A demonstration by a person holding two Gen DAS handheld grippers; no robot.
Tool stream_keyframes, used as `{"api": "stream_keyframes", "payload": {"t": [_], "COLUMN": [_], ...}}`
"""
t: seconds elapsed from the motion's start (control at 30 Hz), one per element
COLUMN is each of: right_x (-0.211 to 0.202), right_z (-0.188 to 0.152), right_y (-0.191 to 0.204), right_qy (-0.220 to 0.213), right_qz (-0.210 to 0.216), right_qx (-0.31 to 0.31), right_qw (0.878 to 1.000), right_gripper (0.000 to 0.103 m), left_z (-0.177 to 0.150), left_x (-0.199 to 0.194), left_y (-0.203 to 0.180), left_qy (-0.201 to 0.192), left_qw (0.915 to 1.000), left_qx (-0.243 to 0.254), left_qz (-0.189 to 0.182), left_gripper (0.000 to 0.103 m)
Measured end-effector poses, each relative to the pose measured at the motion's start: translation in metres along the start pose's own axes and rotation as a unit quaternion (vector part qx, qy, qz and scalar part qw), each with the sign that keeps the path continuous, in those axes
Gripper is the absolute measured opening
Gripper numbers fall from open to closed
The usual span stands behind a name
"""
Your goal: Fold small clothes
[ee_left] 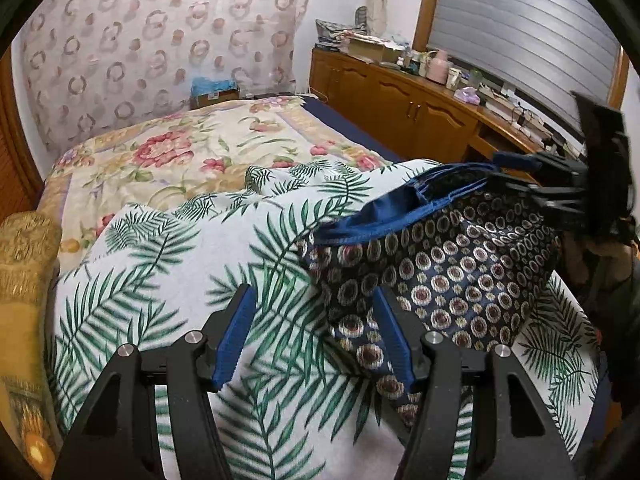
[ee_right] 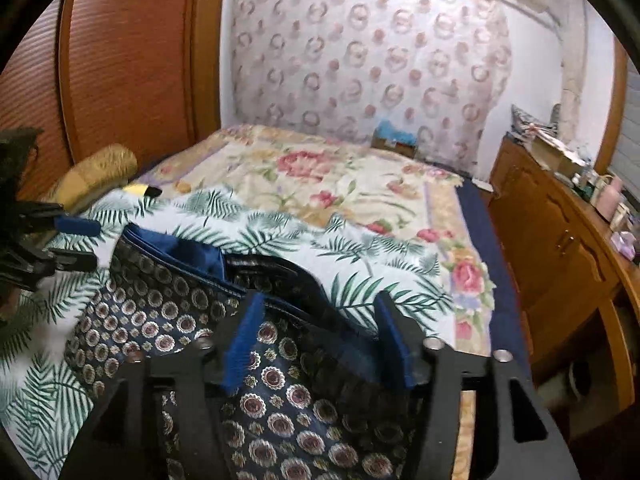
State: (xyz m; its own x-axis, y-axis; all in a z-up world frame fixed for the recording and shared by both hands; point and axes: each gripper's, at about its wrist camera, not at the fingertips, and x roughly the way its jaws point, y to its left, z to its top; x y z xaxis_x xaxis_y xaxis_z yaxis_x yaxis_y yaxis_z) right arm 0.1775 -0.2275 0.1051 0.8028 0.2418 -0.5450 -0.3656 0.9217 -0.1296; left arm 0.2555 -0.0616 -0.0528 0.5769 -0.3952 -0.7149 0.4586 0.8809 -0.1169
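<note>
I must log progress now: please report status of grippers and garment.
Left gripper open, right gripper open. Patterned shorts on leaf-print sheet, released. Nothing blocking.

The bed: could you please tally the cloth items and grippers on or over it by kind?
Patterned garment: 1
Palm-leaf sheet: 1
Floral blanket: 1
Grippers, left and right: 2
Total: 5

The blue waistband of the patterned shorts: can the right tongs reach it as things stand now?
Probably yes. The right tongs stand open directly over the patterned shorts, and the blue waistband lies just ahead with nothing covering it. The left tongs are near its far end only.
</note>
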Motion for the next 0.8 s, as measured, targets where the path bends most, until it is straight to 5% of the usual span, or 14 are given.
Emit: {"api": "stream_keyframes", "payload": {"t": [0.5,0.8], "right_x": [-0.011,0.024], "right_z": [-0.053,-0.049], "right_y": [-0.026,-0.049], "right_qy": [0.059,0.081], "right_qz": [-0.043,0.0], "right_qx": [0.072,0.117], "right_qw": [0.995,0.99], "right_gripper": [0.067,0.067], "left_z": [0.019,0.024], "left_x": [0.062,0.069], "left_y": [0.019,0.012], "left_qy": [0.051,0.055], "left_qw": [0.9981,0.9978], "left_qx": [-0.021,-0.02], "left_qz": [-0.027,-0.03], "left_gripper": [0.062,0.062]}}
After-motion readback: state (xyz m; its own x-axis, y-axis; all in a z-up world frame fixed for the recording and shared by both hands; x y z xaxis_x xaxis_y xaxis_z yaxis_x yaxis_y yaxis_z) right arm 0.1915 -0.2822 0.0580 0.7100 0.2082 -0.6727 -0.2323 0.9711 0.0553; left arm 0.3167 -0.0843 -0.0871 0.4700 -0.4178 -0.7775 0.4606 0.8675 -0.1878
